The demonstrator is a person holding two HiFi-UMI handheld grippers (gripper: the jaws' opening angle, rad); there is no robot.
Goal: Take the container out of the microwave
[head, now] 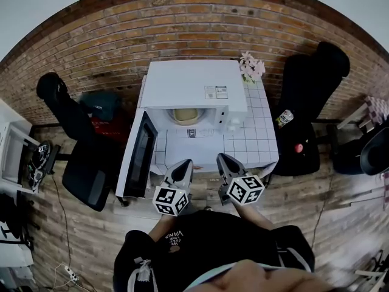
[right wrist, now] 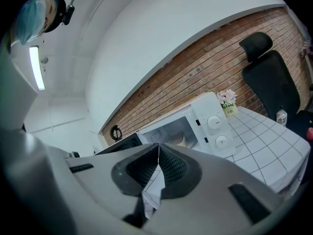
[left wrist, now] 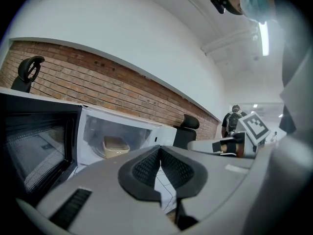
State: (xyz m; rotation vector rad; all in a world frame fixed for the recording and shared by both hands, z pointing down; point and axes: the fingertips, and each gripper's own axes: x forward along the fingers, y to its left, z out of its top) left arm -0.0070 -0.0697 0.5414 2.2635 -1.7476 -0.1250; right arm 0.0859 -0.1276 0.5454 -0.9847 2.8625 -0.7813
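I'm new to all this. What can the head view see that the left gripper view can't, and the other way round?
Only the head view: the pink flowers on the tiled table, and the bottle on the black chair at right. Only the left gripper view: the ceiling lamp, a person standing far off, and the ribbed pads of the left gripper, shut on nothing. Both: the white microwave, its door open, the tan container inside, and the brick wall behind.

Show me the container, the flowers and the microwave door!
container (left wrist: 116,147), left gripper view, on its side wall.
flowers (head: 251,67), head view, on the pink blooms.
door (head: 141,154), head view, on its dark window.
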